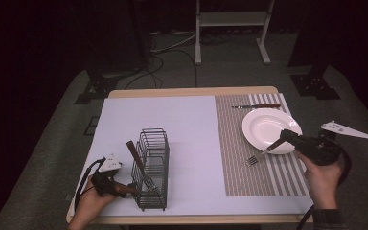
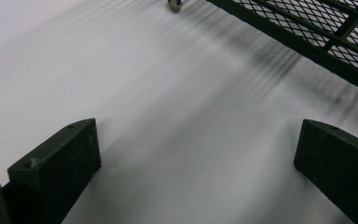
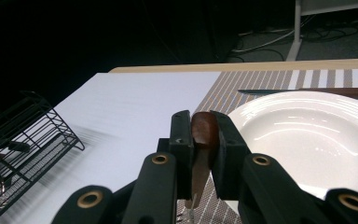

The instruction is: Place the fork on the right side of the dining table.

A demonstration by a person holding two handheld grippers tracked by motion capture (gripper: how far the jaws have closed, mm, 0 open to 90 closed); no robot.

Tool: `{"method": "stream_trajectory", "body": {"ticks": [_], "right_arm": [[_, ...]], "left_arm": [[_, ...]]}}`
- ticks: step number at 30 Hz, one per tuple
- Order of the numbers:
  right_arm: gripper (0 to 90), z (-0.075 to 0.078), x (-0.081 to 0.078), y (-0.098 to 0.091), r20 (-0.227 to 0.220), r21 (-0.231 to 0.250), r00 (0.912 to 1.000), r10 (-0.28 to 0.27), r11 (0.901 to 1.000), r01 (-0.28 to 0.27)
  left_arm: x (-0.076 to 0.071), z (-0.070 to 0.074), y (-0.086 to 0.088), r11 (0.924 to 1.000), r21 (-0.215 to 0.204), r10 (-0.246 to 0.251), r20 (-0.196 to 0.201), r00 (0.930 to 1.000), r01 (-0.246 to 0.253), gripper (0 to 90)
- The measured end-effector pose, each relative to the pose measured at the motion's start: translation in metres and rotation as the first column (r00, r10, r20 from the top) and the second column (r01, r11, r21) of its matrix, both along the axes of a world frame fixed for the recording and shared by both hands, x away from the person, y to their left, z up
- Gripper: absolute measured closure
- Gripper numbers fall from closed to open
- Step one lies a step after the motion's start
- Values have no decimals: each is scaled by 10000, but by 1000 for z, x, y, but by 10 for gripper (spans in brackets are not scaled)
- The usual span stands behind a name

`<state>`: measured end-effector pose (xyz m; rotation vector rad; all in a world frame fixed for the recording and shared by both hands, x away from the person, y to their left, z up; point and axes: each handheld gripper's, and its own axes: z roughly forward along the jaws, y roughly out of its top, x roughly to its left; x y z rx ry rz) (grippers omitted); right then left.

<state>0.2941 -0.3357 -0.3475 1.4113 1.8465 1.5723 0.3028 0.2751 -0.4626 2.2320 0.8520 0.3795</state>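
Two hand-held grippers, one wide apart, one clamped

The left gripper (image 1: 106, 181) sits low at the near left in the left hand (image 1: 90, 203), jaws spread wide. The right gripper (image 1: 287, 136), in the right hand (image 1: 322, 179) at the near right, pinches a fork handle (image 3: 203, 133).

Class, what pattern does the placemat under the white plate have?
The placemat has brown-and-white stripes, seen best in the high view.

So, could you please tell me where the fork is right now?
In the high view the fork is at the right, clamped by its wooden handle in the right gripper, tines over the striped placemat beside the white plate.
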Motion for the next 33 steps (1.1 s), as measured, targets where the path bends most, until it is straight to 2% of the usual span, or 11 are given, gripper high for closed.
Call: {"method": "stream_trajectory", "body": {"ticks": [10,13,17,25,33], "right_arm": [[790,-5,0,-2,-100,-80,9999,-104,9999,103],[766,-5,-2,-3,-69,-401,9995,-304,9987,301],[746,-9,-3,-7,-87,-576,9984,-555,9968,549],[722,-19,-3,-18,-251,-540,9951,-953,9941,938],[683,-29,-4,-28,-403,-739,9899,-1359,9884,1327]], "left_arm": [[0,0,0,10000,-6,3,-4,10000,-3,0],[0,0,0,10000,0,0,-1,10000,0,0],[0,0,0,10000,-13,7,-10,10000,-7,0],[0,0,0,10000,5,4,-3,10000,-4,0],[0,0,0,10000,7,2,2,10000,-2,0]]}}
